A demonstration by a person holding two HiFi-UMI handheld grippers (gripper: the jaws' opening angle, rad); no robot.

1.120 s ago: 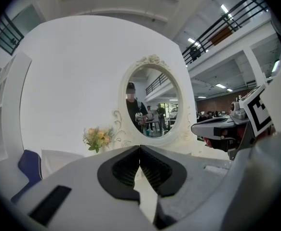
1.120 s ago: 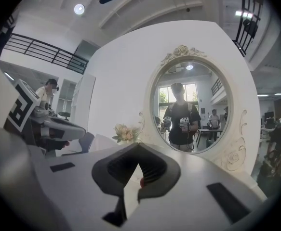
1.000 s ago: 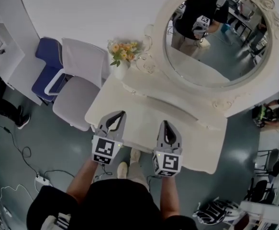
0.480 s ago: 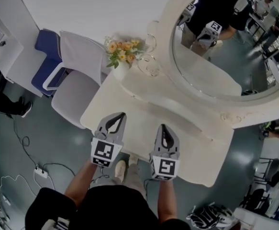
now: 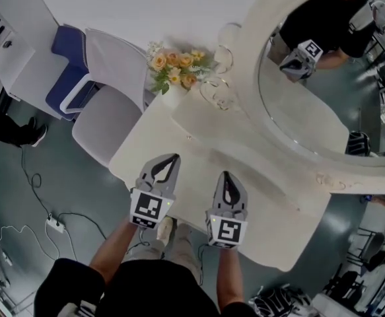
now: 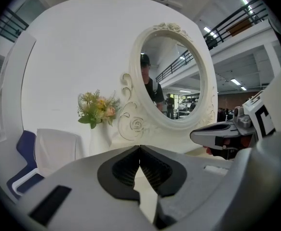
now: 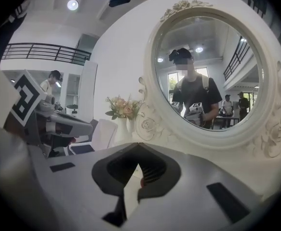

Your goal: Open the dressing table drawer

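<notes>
Both grippers are empty, each with its jaws together and nothing between them.

The left gripper [image 5: 174, 157] hangs over the dressing table [image 5: 271, 203] near its front left corner. The tips are above the tabletop and the marker cube hangs off the near edge. The right gripper [image 5: 226, 175] is just beside it, further along the same front edge, with the same posture. The two run roughly parallel without touching, and both point across the top toward the oval mirror [image 5: 324, 78].

I can't make out the drawer in any view. The head view looks down on the tabletop and shows no front face. Both gripper views look over the top at the mirror frame, so neither shows a drawer front or handle. That means I can't place the drawer relative to either gripper, beyond both being above the table's near edge.

At the back left of the tabletop, a white vase [image 5: 173, 98] with yellow-orange flowers [image 5: 177, 68] stands beside the mirror frame, well apart from the grippers. A white chair [image 5: 106, 124] stands off the table's left end, with a blue chair [image 5: 73, 51] behind it.
</notes>
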